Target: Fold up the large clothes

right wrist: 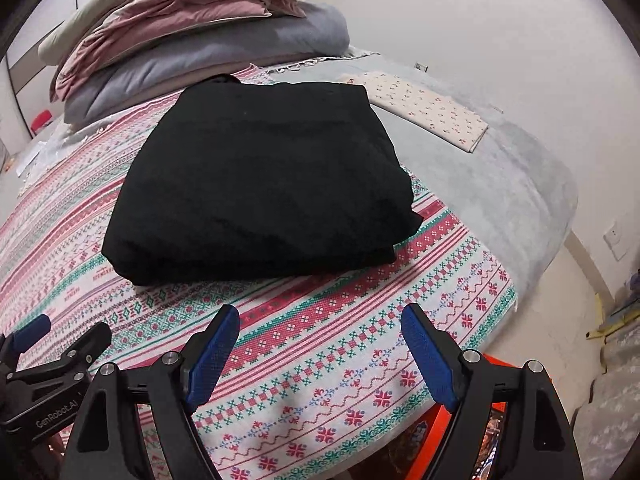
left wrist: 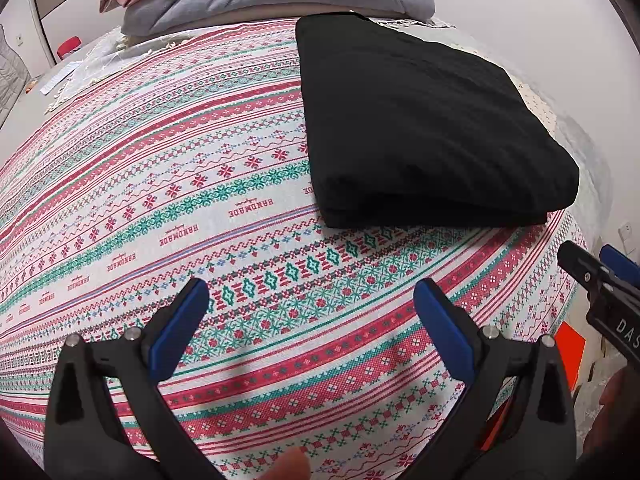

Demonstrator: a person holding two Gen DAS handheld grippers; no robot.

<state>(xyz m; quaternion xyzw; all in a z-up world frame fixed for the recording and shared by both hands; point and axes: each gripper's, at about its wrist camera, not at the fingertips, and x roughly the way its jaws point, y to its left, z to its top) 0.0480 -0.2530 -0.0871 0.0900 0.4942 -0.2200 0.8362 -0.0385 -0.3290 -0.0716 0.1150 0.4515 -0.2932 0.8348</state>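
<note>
Garment point(right wrist: 260, 184): black, folded into a flat rectangle on patterned bedspread point(right wrist: 360, 360); long axis runs away toward the pillows point(right wrist: 200, 56).
Left gripper point(left wrist: 310, 304): spread, empty.
Right gripper point(right wrist: 320, 320): spread, empty.

a: what covers the bed point(right wrist: 532, 184)?
b: a patterned cloth point(left wrist: 248, 216) in red and green bands, over a grey blanket point(right wrist: 500, 168).
a: and on top?
b: a folded black garment point(right wrist: 260, 184) near the right edge, stacked bedding point(right wrist: 192, 40) at the far end, a small floral cloth point(right wrist: 432, 112) by the far right corner.
</note>
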